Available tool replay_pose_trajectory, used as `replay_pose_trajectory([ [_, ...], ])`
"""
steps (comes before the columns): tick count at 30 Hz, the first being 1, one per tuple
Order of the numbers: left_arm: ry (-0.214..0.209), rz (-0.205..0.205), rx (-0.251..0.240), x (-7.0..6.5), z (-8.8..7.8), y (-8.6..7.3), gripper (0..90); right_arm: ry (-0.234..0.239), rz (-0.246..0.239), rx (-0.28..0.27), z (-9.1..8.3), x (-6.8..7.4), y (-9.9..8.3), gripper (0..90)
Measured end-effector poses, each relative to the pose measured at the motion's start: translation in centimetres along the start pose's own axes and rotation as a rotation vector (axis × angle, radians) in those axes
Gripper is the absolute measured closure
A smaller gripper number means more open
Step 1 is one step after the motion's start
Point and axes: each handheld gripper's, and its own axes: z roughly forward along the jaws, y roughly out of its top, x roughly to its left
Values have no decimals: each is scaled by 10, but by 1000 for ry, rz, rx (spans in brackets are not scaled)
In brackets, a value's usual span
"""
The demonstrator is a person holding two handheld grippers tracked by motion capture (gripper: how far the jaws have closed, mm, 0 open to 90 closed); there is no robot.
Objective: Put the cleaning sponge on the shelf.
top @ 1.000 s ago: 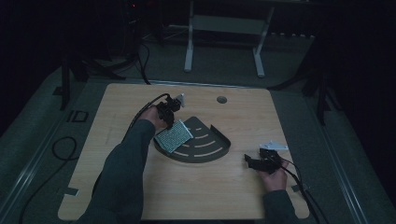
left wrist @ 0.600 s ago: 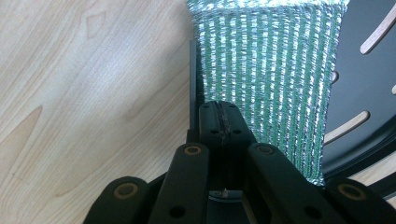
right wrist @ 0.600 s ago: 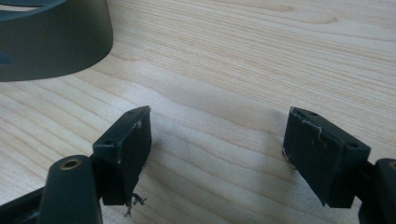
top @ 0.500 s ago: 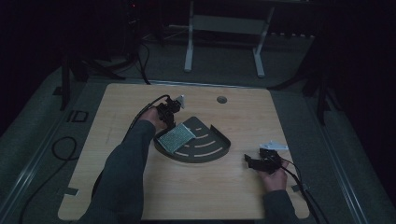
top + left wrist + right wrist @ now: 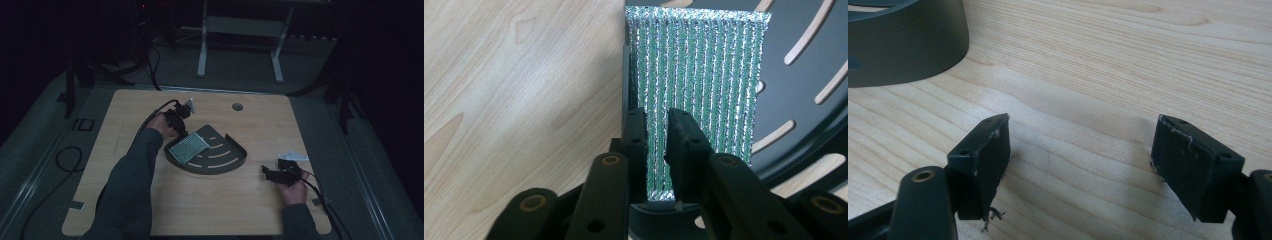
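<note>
Left gripper (image 5: 658, 150), held at the straight edge of the dark grey quarter-round slotted metal tray (image 5: 235, 160): its fingers (image 5: 636, 145) have just been opening and now stand slightly apart, with the near end of the green-and-silver ribbed scouring pad (image 5: 704, 75) between them; whether the pads still press it cannot be told. The scouring pad lies flat in the tray's left corner, along the tray's straight wall, beside the pale wooden table (image 5: 150, 200). Right gripper (image 5: 1080, 165), low over bare table near the tray's curved wall: fingers (image 5: 993, 155) spread wide, nothing between them.
</note>
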Motion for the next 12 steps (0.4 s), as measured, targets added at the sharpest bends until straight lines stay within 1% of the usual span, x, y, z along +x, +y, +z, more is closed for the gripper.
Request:
replay_pose_trajectory([
  [1, -4, -9, -11, 1, -2, -2, 766, 0, 0, 0, 0, 0, 0, 231],
  [3, -14, -17, -31, 4, -6, -5, 725, 0, 0, 0, 0, 0, 0, 231],
  [5, -39, -40, -69, 7, -10, -11, 707, 0, 0, 0, 0, 0, 0, 231],
  [7, -29, -47, -84, 10, -14, -16, 670, 0, 0, 0, 0, 0, 0, 231],
  [9, -33, -55, -122, 13, -19, -24, 644, 0, 0, 0, 0, 0, 0, 231],
  [10, -42, -72, -147, 15, -22, -29, 641, 0, 0, 0, 0, 0, 0, 231],
  [11, -40, -76, -153, 16, -23, -32, 633, 0, 1, 0, 0, 0, 0, 231],
  [12, -24, -80, -159, 17, -26, -37, 627, 0, 0, 0, 0, 0, 0, 231],
])
